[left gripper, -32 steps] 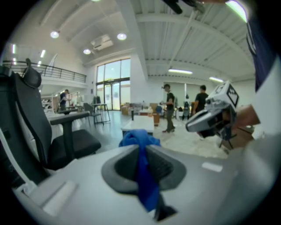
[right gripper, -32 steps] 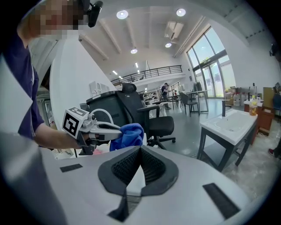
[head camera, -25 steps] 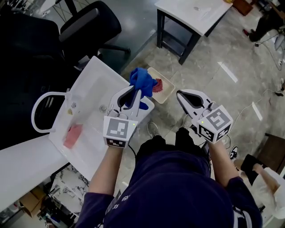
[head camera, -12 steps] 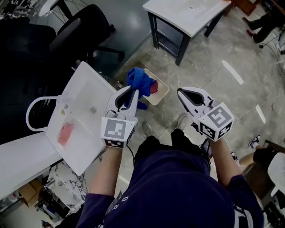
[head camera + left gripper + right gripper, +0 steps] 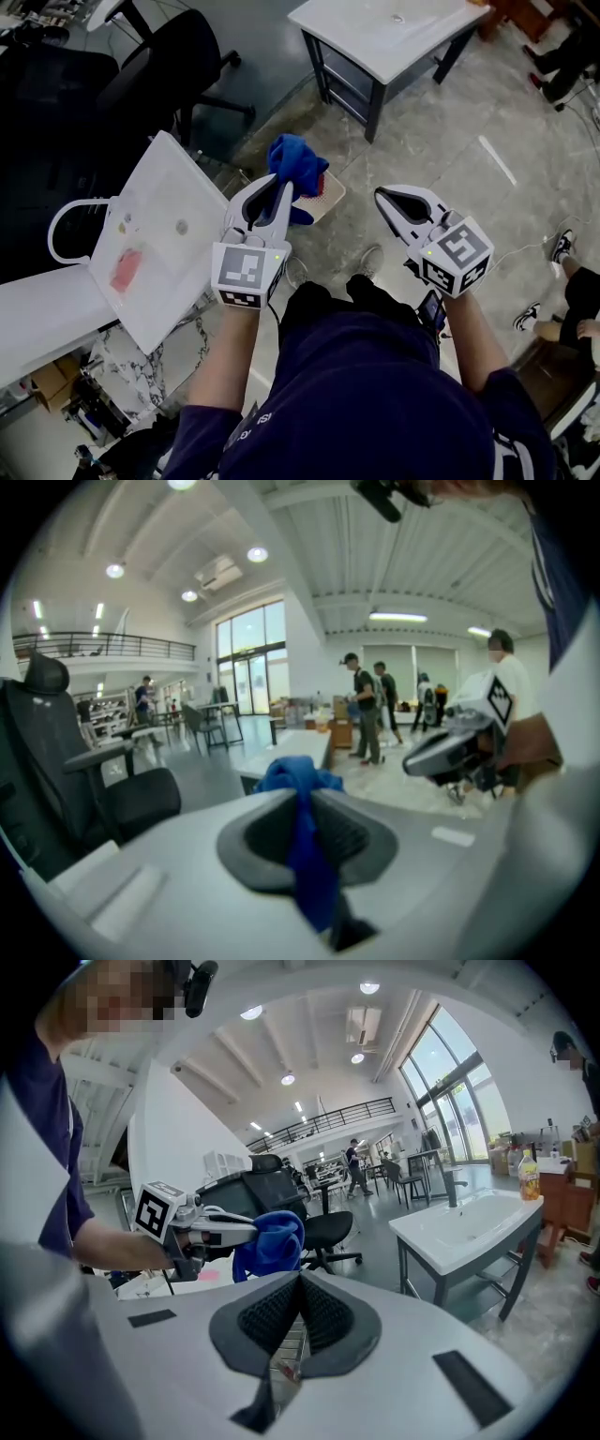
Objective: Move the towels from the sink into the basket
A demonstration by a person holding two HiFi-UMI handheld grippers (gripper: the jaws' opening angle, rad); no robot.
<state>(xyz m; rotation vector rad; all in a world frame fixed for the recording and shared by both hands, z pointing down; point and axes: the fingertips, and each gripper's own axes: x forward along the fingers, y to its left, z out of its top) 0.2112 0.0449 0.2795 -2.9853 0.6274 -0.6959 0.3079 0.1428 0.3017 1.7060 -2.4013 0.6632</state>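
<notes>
Head view. Left gripper (image 5: 280,190) just left of centre, marker cube toward the bottom of the frame, tips toward the top. Jaws almost together, narrow gap filled by cloth: pinched on a blue towel (image 5: 295,161). Bulk of the towel bunched beyond the tips, above frame centre. In the left gripper view, a strip of it running down between the two pads (image 5: 262,841), with a knot of cloth over the tips.

Right gripper (image 5: 384,196) right of centre, level with the left one and well apart from it. Jaws fully closed, ribbed faces pressed edge to edge in the right gripper view, nothing gripped. Through the slit below them: wire of the basket and a speck of red, too small to identify.

Basket (image 5: 335,180) on the floor (image 5: 450,141), just above centre, largely covered by the blue towel and the left gripper's tips. Red towel (image 5: 322,185) inside it, only a sliver visible. Blue towel over the basket's left part as seen from above; height above it not readable.

Sink (image 5: 159,192): white, a tilted rectangle at the left of the frame. Pink towel (image 5: 125,270) flat in its lower-left part, well apart from both grippers. Drain (image 5: 182,226) near the middle of the sink.

Background: second white basin on a dark frame (image 5: 375,33) at top centre, black office chair (image 5: 173,47) at upper left.
</notes>
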